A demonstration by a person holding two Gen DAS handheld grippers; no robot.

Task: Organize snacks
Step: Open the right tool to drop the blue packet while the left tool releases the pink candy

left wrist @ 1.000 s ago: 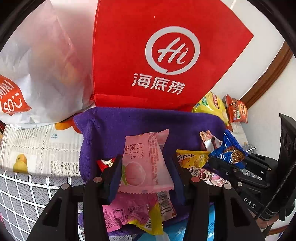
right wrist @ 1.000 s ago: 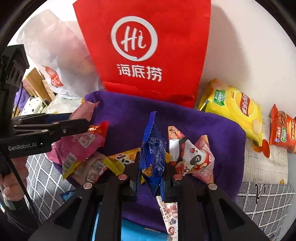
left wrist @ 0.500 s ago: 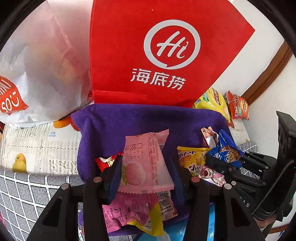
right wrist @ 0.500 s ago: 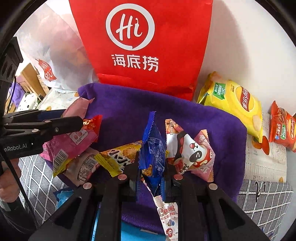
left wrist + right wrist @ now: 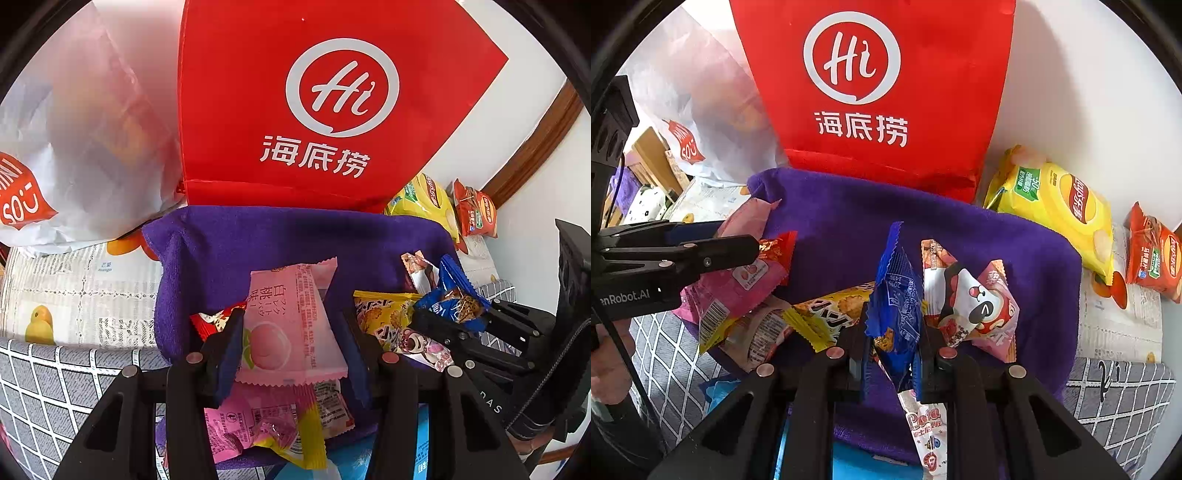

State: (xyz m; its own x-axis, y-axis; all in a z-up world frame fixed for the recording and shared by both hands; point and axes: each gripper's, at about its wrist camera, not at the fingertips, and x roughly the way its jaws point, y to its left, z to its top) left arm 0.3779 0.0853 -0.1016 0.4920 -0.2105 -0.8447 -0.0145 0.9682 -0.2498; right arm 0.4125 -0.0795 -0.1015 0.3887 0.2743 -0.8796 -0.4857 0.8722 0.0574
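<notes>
Purple cloth (image 5: 849,221) lies spread on the table, and small snack packs sit on it in a loose pile. Behind the cloth stands a big red bag (image 5: 886,110), and it looks like the place where the snacks should go.

The left gripper (image 5: 291,347) has its jaws pressed on the sides of a pink peach pack (image 5: 291,321). The pack sticks up between the jaws, above the other pink pack (image 5: 258,424) that lies flat under it. The right gripper (image 5: 892,354) has its jaws squeezed tight on a thin blue pack (image 5: 895,295), which stands on its edge between them.

Not much has changed in the last second. Both grippers stay in almost the same spot and both keep the same hold. The view from the right side has tipped a tiny bit, so the red bag looks a little higher than before. No pack has left the cloth for the bag yet.

So the job is only started. Two packs are held and ready to be carried. A yellow pack (image 5: 827,314), a panda pack (image 5: 971,302) and a red pack (image 5: 775,251) wait on the cloth. A big yellow chip bag (image 5: 1060,206) and an orange chip bag (image 5: 1152,254) lie off to the side by the wall. I think the next thing is to lift the two held packs up and over to the red bag.
</notes>
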